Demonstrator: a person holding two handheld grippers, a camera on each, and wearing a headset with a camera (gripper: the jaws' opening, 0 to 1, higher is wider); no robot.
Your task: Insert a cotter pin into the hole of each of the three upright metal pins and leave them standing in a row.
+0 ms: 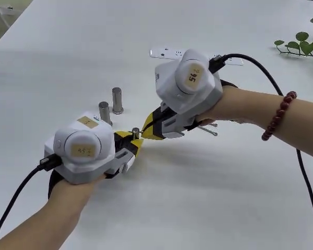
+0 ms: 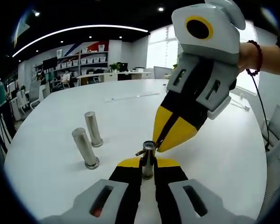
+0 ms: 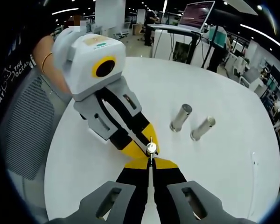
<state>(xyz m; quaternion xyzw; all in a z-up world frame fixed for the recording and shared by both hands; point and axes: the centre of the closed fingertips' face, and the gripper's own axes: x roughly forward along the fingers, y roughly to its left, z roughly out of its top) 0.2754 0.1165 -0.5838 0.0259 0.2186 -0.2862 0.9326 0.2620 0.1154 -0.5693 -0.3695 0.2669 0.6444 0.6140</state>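
Quick rundown, clock-wise from the held pin (image 1: 135, 133), which stands on the surface (image 1: 214, 198) right in front of you, between your left gripper's (image 1: 133, 141) fingers (image 2: 129, 181). Your right gripper (image 1: 146, 133) comes in from 2 o'clock, tips touching the held pin's top, where a cotter pin (image 2: 140, 152) sticks out sideways. The near pin (image 1: 104, 112) stands at 10 o'clock, the far pin (image 1: 117, 100) just behind it at 11, both upright and apart from each other. Two spare cotter pins (image 1: 209, 129) lie flat at 3 o'clock, under your right hand. The power strip (image 1: 167, 53) lies well back at 1 o'clock, and the plant (image 1: 301, 45) is way out at 2.
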